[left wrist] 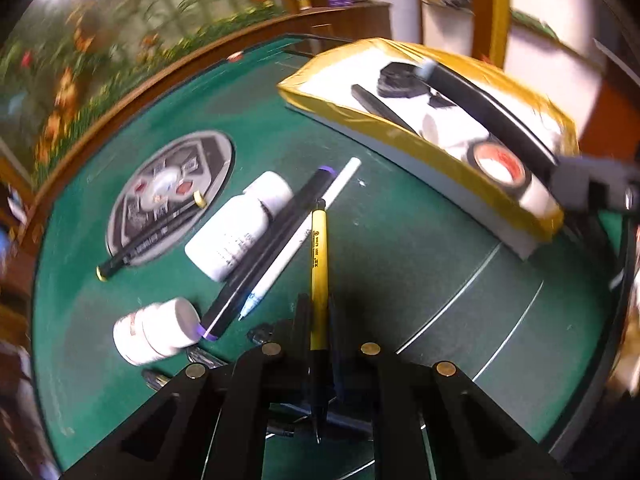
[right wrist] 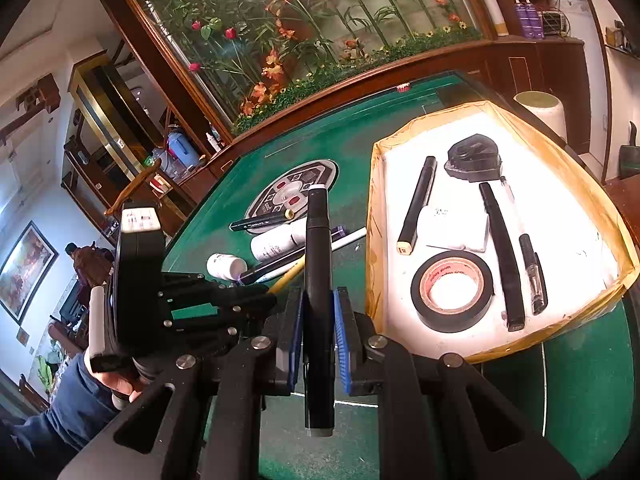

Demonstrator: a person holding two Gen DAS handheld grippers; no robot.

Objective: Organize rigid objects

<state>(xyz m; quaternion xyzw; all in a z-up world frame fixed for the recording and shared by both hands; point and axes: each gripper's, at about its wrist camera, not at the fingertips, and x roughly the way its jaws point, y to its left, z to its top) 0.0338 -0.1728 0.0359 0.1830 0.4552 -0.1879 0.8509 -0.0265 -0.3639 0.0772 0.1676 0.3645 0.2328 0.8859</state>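
Note:
My left gripper [left wrist: 319,322] is shut on a yellow pen [left wrist: 319,256] and holds it above the green table [left wrist: 400,248]; it also shows in the right wrist view [right wrist: 224,300]. My right gripper [right wrist: 319,316] is shut on a black marker [right wrist: 317,280], held upright beside the yellow-rimmed white tray [right wrist: 460,136]. In the tray lie a roll of black tape [right wrist: 452,290], a black tape measure [right wrist: 474,158], black markers [right wrist: 418,204] and a pen [right wrist: 534,274]. On the table lie a purple-tipped black marker [left wrist: 268,250], a white pen [left wrist: 300,240] and two white bottles [left wrist: 240,226] [left wrist: 156,330].
A round control panel [left wrist: 168,196] is set in the table's middle with another black marker [left wrist: 148,236] lying across it. A wooden rim [right wrist: 360,80] bounds the table. A flower display [right wrist: 300,20] stands behind it. The tray shows in the left wrist view [left wrist: 420,120] at the upper right.

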